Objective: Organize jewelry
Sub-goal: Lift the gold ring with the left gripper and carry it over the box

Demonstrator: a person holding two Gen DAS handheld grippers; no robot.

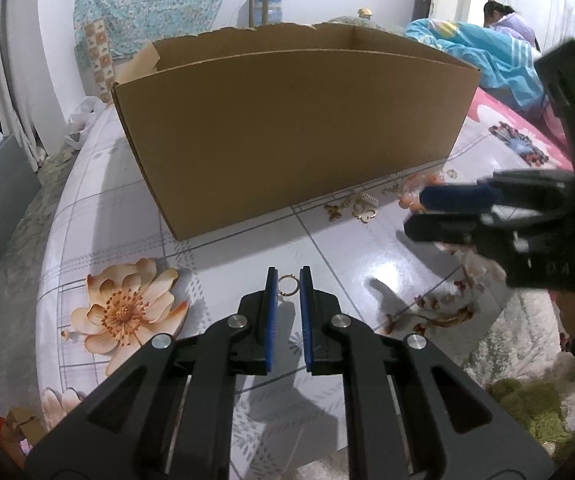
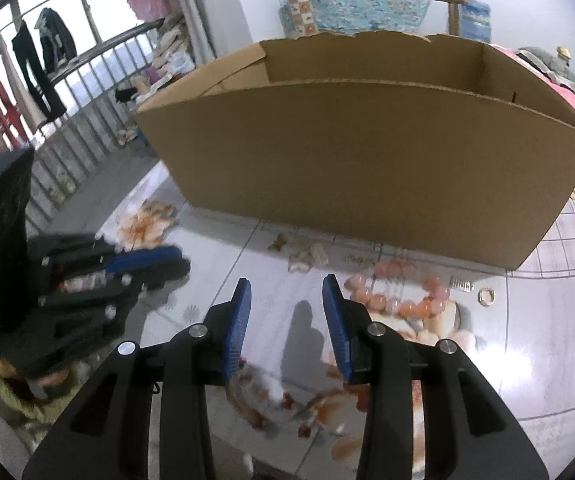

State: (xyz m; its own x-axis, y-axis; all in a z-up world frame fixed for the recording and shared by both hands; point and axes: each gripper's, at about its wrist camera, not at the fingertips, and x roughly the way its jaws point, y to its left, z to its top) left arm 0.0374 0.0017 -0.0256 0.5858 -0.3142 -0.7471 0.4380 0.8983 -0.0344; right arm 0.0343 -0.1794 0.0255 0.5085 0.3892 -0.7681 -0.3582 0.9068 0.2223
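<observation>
A small gold ring lies on the table between the tips of my left gripper, whose jaws stand narrowly apart around it without clamping it. My right gripper is open and empty above the table, and shows at the right of the left wrist view. Gold butterfly pieces lie in front of the open cardboard box, seen blurred in the right wrist view. A pink bead bracelet, a small comb clip and a gold ring lie right of my right gripper.
The table has a glossy floral cover and a rounded edge on the left. The box fills the back of it. A person sits on a bed at far right. A railing with hung clothes is at left.
</observation>
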